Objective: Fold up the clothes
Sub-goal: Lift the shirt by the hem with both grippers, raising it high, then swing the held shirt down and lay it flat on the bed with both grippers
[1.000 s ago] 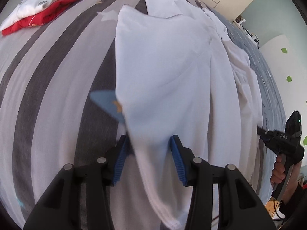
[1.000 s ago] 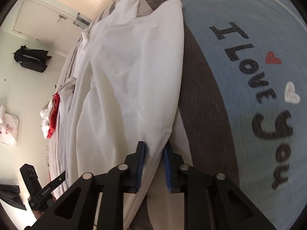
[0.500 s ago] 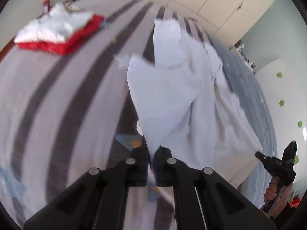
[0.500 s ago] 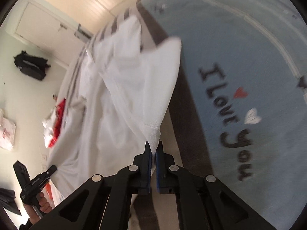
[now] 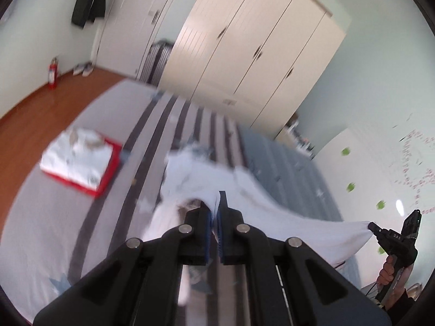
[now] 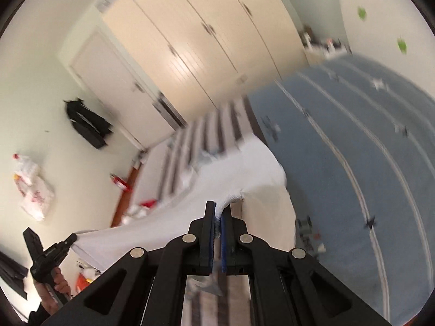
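White garment [image 5: 261, 212] stretched between left tongs [image 5: 214, 212] and right tongs [image 6: 218, 217].

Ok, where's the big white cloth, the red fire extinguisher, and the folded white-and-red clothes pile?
big white cloth [image 5: 285, 217]: left wrist view, stretched middle.
red fire extinguisher [image 5: 52, 76]: left wrist view, body.
folded white-and-red clothes pile [image 5: 78, 157]: left wrist view, white top.

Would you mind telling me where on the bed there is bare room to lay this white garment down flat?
The white garment hangs between the left gripper and the right gripper. The blue side of the bed is bare. So is the grey band nearer than the folded pile. The striped middle beneath the garment is crowded.
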The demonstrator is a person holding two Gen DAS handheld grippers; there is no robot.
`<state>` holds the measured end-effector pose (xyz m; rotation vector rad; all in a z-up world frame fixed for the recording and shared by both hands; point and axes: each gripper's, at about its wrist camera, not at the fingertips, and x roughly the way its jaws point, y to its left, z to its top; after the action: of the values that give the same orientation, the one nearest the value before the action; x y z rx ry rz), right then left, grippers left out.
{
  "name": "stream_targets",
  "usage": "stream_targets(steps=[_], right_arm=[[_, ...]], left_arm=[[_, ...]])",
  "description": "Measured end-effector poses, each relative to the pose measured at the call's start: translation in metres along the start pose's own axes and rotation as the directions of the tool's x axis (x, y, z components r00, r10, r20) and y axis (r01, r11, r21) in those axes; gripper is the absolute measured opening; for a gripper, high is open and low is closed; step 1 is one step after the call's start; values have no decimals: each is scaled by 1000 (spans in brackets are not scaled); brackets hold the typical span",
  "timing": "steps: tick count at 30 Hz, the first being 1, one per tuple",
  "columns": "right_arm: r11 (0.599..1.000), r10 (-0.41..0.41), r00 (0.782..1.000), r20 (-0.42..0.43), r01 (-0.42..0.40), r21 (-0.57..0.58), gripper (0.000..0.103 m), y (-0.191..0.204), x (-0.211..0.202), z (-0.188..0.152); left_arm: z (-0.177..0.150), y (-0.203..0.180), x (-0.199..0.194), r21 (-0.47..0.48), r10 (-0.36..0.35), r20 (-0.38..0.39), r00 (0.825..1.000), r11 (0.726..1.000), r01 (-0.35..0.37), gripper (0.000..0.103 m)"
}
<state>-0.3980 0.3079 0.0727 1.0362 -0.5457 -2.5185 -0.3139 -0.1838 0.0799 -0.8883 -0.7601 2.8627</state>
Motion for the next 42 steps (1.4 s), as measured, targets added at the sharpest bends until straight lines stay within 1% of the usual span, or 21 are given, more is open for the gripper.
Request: stream_targets(steps=[2, 5, 8, 11, 12, 14, 15, 17, 19, 21, 24, 27, 29, 30, 32, 34, 36, 37, 38, 39, 42], right_arm=[[999, 12, 999, 53, -10, -43, 3, 29, -38, 23], [996, 28, 993, 111, -19, -84, 3, 59, -83, 46], [992, 31, 985, 168, -9, -126, 3, 92, -127, 71], [989, 52, 972, 230, -18, -146, 3, 120, -163, 99], [988, 60, 965, 254, -21, -152, 3, 127, -172, 108], [985, 67, 949, 307, -14, -173, 3, 136, -177, 127], [984, 69, 941, 330, -9, -178, 3, 137, -173, 138], [985, 57, 937, 345, 5, -174, 3, 133, -148, 159], [986, 32, 938, 346, 27, -163, 3, 127, -111, 181], [990, -11, 952, 307, 54, -133, 3, 115, -55, 202], [992, -85, 975, 206, 102, -76, 2, 93, 36, 226], [984, -167, 977, 134, 174, -40, 2, 77, 121, 251], [977, -207, 972, 115, 211, -27, 2, 75, 156, 275], [976, -217, 968, 123, 220, -11, 2, 77, 165, 295], [973, -229, 961, 152, 229, 18, 2, 82, 176, 335], [977, -210, 947, 241, 211, 21, 2, 97, 156, 381], [982, -179, 928, 325, 188, 4, 2, 112, 126, 410], [986, -153, 923, 353, 166, -7, 2, 117, 112, 419], [989, -129, 916, 381, 149, -23, 2, 122, 97, 425], [988, -111, 908, 405, 143, -50, 2, 127, 84, 423], [979, -89, 891, 446, 160, -124, 2, 133, 60, 395]], left_arm=[[25, -21, -30, 48, -2, 43, 999, 999, 0, 3], [62, -54, -78, 112, -11, 90, 996, 994, 1, 3], [100, -79, -112, 127, -41, 117, 992, 992, 26, 3], [144, -103, -130, 149, -63, 137, 989, 988, 42, 3], [159, -109, -128, 153, -68, 133, 989, 987, 48, 3], [188, -118, -115, 160, -76, 117, 990, 986, 57, 3], [201, -121, -104, 169, -75, 107, 991, 984, 56, 3], [224, -126, -68, 202, -52, 83, 995, 979, 35, 3], [237, -122, -13, 224, 4, 46, 999, 975, -14, 3], [247, -116, 46, 232, 59, 8, 998, 971, -59, 3], [256, -104, 135, 200, 112, -35, 993, 974, -103, 3], [273, -108, 206, 210, 192, -27, 981, 961, -182, 3], [296, -117, 233, 197, 215, -20, 977, 959, -206, 3], [313, -124, 240, 188, 224, 0, 975, 957, -220, 3], [351, -143, 229, 192, 208, 81, 975, 956, -220, 3], [384, -159, 212, 194, 176, 159, 971, 959, -206, 3], [397, -166, 188, 204, 132, 204, 970, 963, -174, 3], [403, -170, 174, 215, 110, 226, 968, 963, -160, 3], [402, -171, 162, 227, 91, 244, 966, 963, -148, 3], [390, -168, 151, 241, 75, 254, 964, 961, -138, 3], [354, -159, 118, 283, 25, 282, 959, 953, -108, 3]])
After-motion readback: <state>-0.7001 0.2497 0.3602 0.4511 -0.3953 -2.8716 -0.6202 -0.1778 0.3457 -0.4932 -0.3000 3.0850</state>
